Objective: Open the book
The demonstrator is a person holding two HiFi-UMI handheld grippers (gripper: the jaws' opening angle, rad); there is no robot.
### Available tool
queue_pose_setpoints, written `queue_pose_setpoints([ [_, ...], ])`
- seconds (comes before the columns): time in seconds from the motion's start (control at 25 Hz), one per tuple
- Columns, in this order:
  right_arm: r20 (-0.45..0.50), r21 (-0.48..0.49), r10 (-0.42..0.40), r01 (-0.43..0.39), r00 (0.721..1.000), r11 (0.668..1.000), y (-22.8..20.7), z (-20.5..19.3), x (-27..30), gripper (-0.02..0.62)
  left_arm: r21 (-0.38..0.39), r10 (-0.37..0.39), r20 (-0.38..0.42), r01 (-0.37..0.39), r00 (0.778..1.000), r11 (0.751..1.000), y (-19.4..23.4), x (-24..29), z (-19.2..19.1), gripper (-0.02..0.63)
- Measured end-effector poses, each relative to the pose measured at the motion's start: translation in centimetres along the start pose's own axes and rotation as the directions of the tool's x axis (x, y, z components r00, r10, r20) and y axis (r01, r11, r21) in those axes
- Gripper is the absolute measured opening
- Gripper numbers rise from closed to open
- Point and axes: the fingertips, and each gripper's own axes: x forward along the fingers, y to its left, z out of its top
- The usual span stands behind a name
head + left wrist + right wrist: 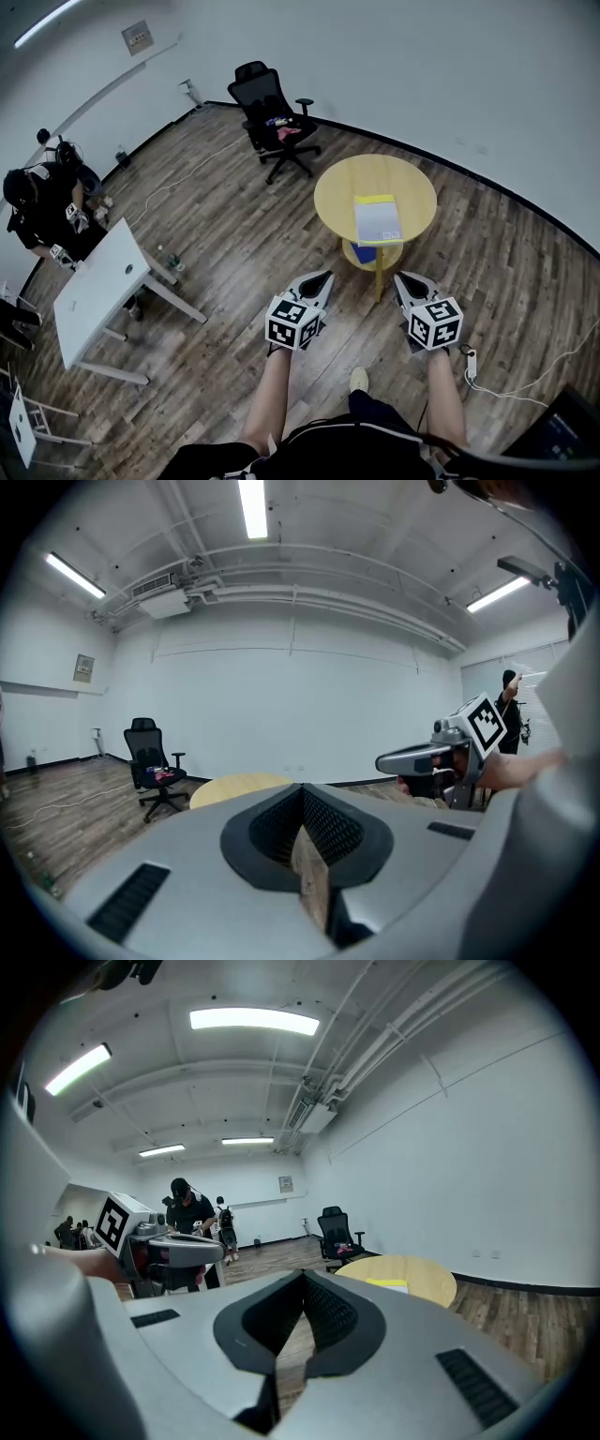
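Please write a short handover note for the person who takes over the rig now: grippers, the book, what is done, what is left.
Left gripper: shut, empty.
Right gripper: shut, empty.
Both are held over the floor, short of the round table.
The book lies flat on that table, apparently closed, untouched.
Done: nothing yet.
To do: reach the book, take its cover, open it.

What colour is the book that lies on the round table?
The book is mostly white, with a yellow band along its far edge; the head view shows it best.
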Motion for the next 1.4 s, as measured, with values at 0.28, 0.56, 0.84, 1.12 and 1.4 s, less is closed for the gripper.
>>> queue_pose_setpoints([
  [0.28,-0.023,-0.007,-0.001,0.001,1.0,1.0,-5.5,1.2,5.0,-0.003,0.001,-0.014,-0.019,0.014,1.0,1.0,2.9,6.8,1.4,-0.002],
  [0.56,-0.036,-0.012,0.027,-0.028,0.999,1.0,-8.7,2.3,9.2,-0.003,-0.022,0.011,-0.019,-0.011,1.0,1.0,5.8,10.8,2.0,-0.002],
  [0.84,-0.055,-0.014,0.05,-0.051,0.997,0.999,-9.6,2.5,12.2,-0.003,-0.048,0.041,-0.018,-0.042,0.999,0.998,8.4,12.1,2.1,-0.002],
  [1.12,-0.071,-0.006,0.047,-0.047,0.996,0.999,-10.9,2.5,15.7,-0.003,-0.065,0.039,-0.035,-0.042,0.999,0.997,11.6,14.4,1.7,-0.002],
  [1.4,-0.08,0.009,0.003,-0.002,0.997,1.0,-13.9,3.5,20.7,-0.003,-0.071,0.003,-0.039,-0.006,0.999,0.997,16.2,19.2,2.6,-0.002],
])
